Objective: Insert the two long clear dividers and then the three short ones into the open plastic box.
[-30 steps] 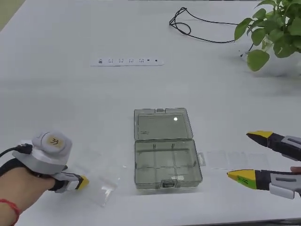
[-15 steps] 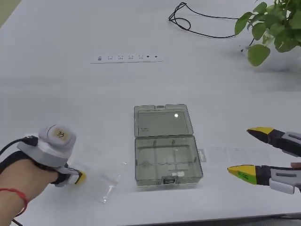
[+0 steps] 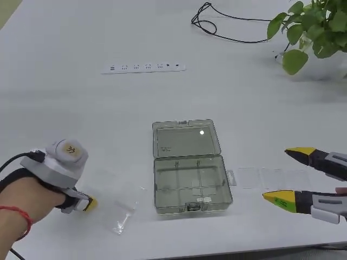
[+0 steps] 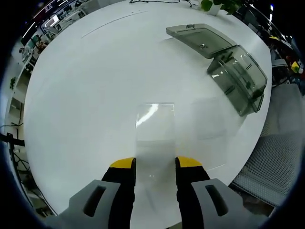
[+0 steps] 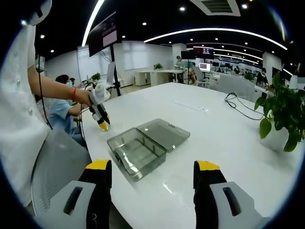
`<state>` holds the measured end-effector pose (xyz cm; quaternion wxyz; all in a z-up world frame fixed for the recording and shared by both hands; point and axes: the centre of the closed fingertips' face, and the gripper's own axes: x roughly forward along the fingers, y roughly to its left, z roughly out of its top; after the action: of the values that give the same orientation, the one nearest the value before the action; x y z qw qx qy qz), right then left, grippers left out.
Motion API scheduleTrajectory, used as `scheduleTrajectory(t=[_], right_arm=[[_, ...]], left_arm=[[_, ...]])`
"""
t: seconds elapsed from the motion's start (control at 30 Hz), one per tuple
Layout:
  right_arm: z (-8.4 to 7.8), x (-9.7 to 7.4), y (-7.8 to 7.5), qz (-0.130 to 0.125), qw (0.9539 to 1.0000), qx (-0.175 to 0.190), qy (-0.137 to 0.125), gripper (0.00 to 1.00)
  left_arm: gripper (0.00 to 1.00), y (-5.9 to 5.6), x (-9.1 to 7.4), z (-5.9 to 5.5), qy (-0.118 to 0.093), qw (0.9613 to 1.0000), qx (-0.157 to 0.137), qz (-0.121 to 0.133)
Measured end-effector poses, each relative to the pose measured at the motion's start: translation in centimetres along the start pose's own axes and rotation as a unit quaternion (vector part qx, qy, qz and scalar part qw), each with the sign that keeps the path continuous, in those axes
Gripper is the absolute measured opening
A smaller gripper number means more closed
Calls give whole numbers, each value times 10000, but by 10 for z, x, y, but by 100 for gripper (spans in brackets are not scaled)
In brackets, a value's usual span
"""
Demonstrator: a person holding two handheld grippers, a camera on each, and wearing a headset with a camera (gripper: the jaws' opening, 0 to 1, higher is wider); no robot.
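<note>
At the far left the left gripper (image 3: 90,204) sits low over the white tabletop (image 3: 65,119), held in a hand (image 3: 24,203) with a red band at the wrist; in the left gripper view its jaws stand a little apart, and a long clear divider (image 4: 155,122) lies flat on the tabletop straight ahead, its near end reaching in between the tips; whether they touch its edges I cannot tell. To the right, well apart from that gripper, the open plastic box (image 3: 192,183) rests with its lid (image 3: 186,138) laid back flat; just beside its right wall lie the short clear dividers (image 3: 271,177) in a row; the right gripper (image 3: 287,175) hangs over their far end, jaws wide apart and holding nothing.
</note>
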<state>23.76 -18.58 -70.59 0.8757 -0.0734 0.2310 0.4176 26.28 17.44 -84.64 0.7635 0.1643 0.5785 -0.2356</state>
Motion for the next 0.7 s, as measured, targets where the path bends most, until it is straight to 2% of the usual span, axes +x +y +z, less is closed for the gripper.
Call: scheduleTrajectory(t=[0.17, 0.3, 0.7], right_arm=[[1, -1, 0, -12, 10000, -10, -2, 70], [0, -1, 1, -1, 10000, -3, 25, 70], [3, 2, 4, 63, 10000, -31, 52, 70]], left_arm=[[31, -1, -1, -1, 84, 9999, -38, -43], [31, -2, -2, -1, 71, 9999, -89, -110], [30, -10, -3, 0, -125, 9988, -324, -339]])
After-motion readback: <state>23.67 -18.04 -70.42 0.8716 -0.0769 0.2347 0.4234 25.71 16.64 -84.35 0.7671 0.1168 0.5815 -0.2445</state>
